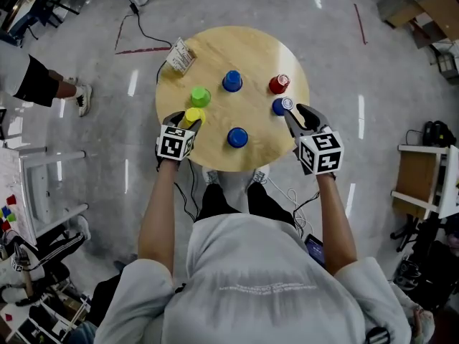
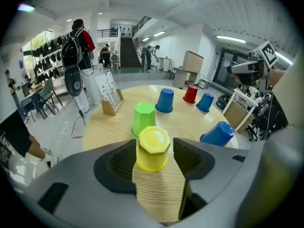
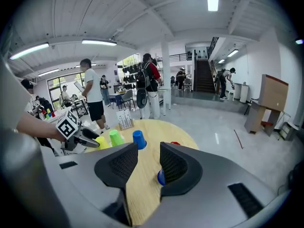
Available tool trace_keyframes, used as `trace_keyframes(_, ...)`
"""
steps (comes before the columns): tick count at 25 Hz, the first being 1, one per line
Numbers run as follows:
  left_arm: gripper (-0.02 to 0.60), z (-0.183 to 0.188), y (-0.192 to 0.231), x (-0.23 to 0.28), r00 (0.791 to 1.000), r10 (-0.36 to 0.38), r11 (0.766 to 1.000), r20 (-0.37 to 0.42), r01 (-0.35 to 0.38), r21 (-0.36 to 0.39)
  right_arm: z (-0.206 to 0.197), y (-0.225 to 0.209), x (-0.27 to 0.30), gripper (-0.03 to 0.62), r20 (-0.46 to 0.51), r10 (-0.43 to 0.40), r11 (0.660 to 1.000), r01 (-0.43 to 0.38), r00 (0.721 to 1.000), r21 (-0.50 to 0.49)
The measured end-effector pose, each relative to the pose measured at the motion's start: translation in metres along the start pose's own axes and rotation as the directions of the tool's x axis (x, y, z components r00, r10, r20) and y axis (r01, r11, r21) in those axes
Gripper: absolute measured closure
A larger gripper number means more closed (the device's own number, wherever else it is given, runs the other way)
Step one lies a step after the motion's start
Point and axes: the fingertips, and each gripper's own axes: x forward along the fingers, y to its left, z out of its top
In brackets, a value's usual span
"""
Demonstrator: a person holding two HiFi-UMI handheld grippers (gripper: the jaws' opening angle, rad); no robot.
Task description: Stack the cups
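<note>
Several cups stand upside down on the round wooden table [image 1: 215,49]: green [image 1: 201,97], yellow [image 1: 193,115], red [image 1: 279,84] and three blue [image 1: 232,81], [image 1: 282,106], [image 1: 237,137]. My left gripper [image 1: 185,120] is open at the table's near left edge, and the yellow cup [image 2: 153,148] stands between its jaws, close to both pads. The green cup [image 2: 143,118] is just beyond it. My right gripper [image 1: 300,117] is open and empty at the right edge. A blue cup [image 3: 160,177] shows half hidden behind its right jaw.
A small wooden stand with cards [image 1: 180,56] sits at the table's far left edge. A cable [image 1: 143,27] runs over the floor beyond it. A person's leg and shoe [image 1: 80,97] are at the left, and several people stand in the hall behind.
</note>
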Motion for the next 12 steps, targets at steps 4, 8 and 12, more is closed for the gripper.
trace_keyframes(4, 0.328, -0.007, 0.001, 0.008, 0.999, 0.024, 1.000, -0.027, -0.023, 0.019, -0.007, -0.005, -0.005, 0.424, -0.007, -0.017, 1.000, 0.017, 1.000, -0.006)
trace_keyframes(8, 0.348, -0.005, -0.006, 0.004, 0.999, 0.038, 0.998, -0.025, -0.037, 0.042, -0.012, -0.012, -0.011, 0.422, -0.006, -0.028, 1.000, 0.028, 1.000, -0.006)
trace_keyframes(12, 0.348, 0.003, -0.025, -0.008, 1.000, 0.003, 0.998, 0.012, -0.004, 0.064, -0.016, -0.014, -0.013, 0.419, -0.002, -0.026, 1.000, 0.026, 1.000, -0.014)
